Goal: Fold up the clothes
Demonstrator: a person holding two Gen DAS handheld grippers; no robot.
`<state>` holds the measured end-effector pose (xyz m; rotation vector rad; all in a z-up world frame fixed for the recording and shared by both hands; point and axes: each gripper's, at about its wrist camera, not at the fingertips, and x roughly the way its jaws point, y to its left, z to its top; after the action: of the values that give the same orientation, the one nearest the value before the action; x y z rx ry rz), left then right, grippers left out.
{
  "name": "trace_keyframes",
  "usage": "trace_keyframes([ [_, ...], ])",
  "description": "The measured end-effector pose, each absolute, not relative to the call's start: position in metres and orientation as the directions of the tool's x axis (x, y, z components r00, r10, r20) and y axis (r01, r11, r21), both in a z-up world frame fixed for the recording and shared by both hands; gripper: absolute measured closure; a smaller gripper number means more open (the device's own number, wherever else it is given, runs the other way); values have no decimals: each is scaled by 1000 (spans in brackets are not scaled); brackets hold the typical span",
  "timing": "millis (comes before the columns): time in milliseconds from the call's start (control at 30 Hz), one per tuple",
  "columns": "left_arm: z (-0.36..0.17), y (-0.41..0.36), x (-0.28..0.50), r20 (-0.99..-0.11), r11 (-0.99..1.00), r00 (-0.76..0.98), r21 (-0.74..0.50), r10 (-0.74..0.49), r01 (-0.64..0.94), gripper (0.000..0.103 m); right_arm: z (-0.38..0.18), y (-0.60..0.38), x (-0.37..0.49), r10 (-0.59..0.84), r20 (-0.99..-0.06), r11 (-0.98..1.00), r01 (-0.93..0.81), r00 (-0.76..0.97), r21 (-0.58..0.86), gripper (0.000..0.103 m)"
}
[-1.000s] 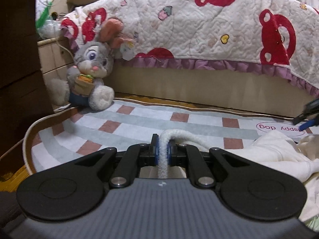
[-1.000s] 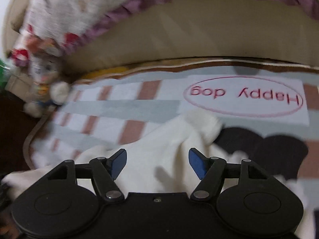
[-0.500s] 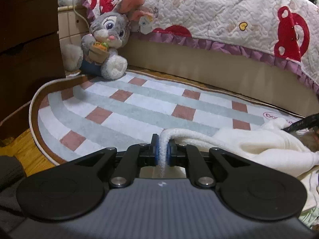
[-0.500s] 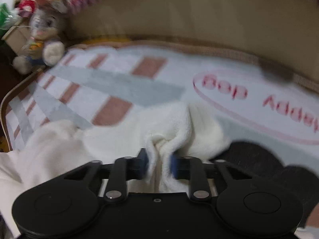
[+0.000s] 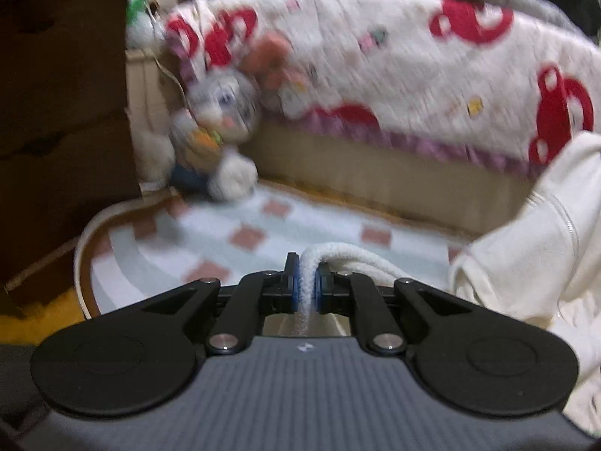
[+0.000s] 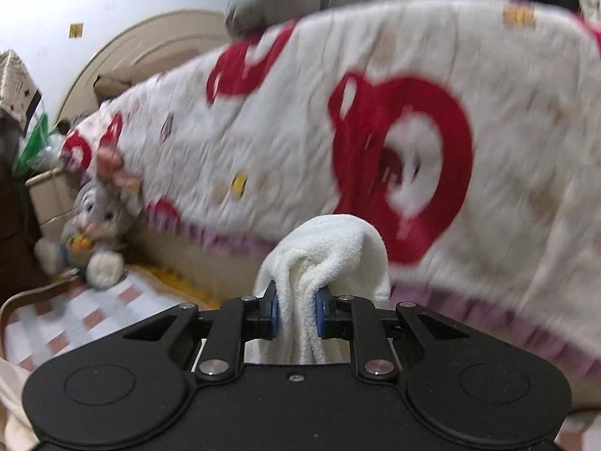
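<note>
Fingers of the left gripper (image 5: 308, 288) are pressed nearly together, pinching a thin ribbed edge of the cream-white fleece garment (image 5: 537, 248). From the blue pads the edge arcs up and over to the right, into the main bulk of cloth that hangs at the right side of the left wrist view, w/ a seam line running down it. Right gripper (image 6: 296, 314) has its fingers clamped on a thicker, bunched fold of the same garment (image 6: 330, 248); the fold bulges up and over the fingertips and drapes down between them. Cloth sits raised off the floor in both views, held betw. the two grippers.

Below and behind lies a checked rug in white, grey-green and terracotta w/ a brown border (image 5: 210, 240), on the floor. At its far left corner sits a grey plush rabbit w/ pink ears and an orange carrot (image 5: 221, 127), leaning against the bed. Bed side is a tan panel (image 5: 375, 165), and over it hangs a white quilted bedspread w/ red bear shapes and a purple frill (image 6: 375, 120). Dark brown wooden furniture (image 5: 64, 112) fills the left edge of the left view. Both views are motion-blurred, bkgd details unclear.
</note>
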<state>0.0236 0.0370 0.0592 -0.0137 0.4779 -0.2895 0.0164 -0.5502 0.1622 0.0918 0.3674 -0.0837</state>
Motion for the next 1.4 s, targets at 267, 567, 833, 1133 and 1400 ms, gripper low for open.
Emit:
trace_keyframes([
  [267,68,88,127,-415,997,907,5,-72,82,95,148,-553,58,-151,-261,989,147,953,-34,74],
  [567,-36,72,169,-654,997,753,-10,-64,76,76,24,-508,29,-120,-617,964,239,778,115,49],
  [833,-38,12,59,-627,945,737,5,-253,328,54,-24,-428,-61,199,-753,968,-5,627,251,44],
  [1133,-58,-48,-16,-712,798,501,-139,-492,587,52,-46,-403,-111,351,-834,935,-119,427,333,38],
  [1400,-78,-80,-50,-762,649,240,-291,-602,703,48,-55,-383,-112,263,-889,962,-167,374,214,34],
])
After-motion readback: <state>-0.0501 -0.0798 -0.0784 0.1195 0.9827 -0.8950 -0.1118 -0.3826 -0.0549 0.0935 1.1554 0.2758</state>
